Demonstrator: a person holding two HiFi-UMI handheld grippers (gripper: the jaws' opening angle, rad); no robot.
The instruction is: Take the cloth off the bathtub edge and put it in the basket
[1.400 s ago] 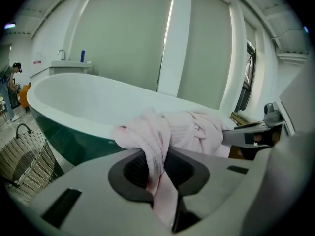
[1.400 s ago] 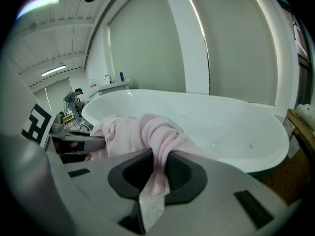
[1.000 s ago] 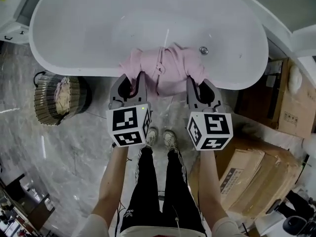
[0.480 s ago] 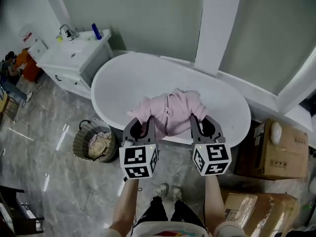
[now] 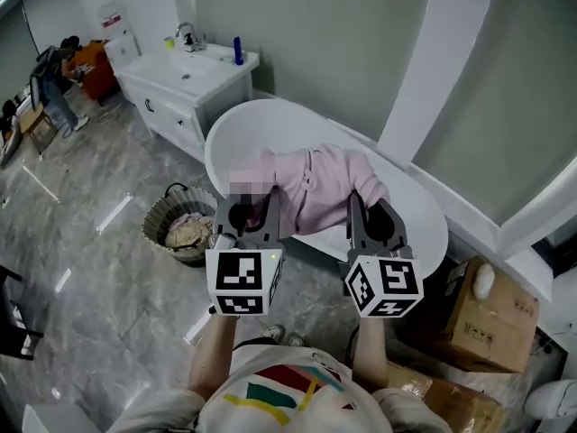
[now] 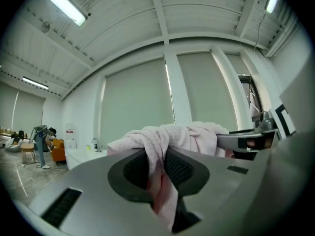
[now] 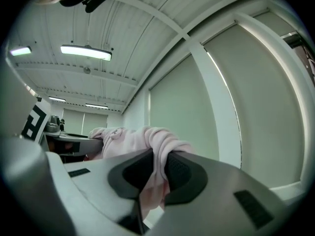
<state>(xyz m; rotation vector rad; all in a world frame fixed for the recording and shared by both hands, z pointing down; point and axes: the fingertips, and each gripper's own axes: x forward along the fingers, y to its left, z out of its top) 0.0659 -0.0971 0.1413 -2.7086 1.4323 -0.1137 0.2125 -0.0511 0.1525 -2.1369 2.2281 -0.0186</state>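
A pink cloth hangs stretched between my two grippers, lifted well above the white bathtub. My left gripper is shut on its left end, and the pink cloth bunches between the dark pads in the left gripper view. At the cloth's right end my right gripper is shut too, the pink cloth pinched between its jaws. Both grippers point level. The round wicker basket stands on the floor to the left of the tub, with light cloth in it.
A white vanity with a sink stands beyond the tub at the left. Cardboard boxes sit on the floor at the right. A white pillar rises behind the tub. People are at the far left.
Both grippers have risen together with the pink cloth, which has come off the tub's edge and now hangs in the air. The view has tilted up to show the wall and vanity.
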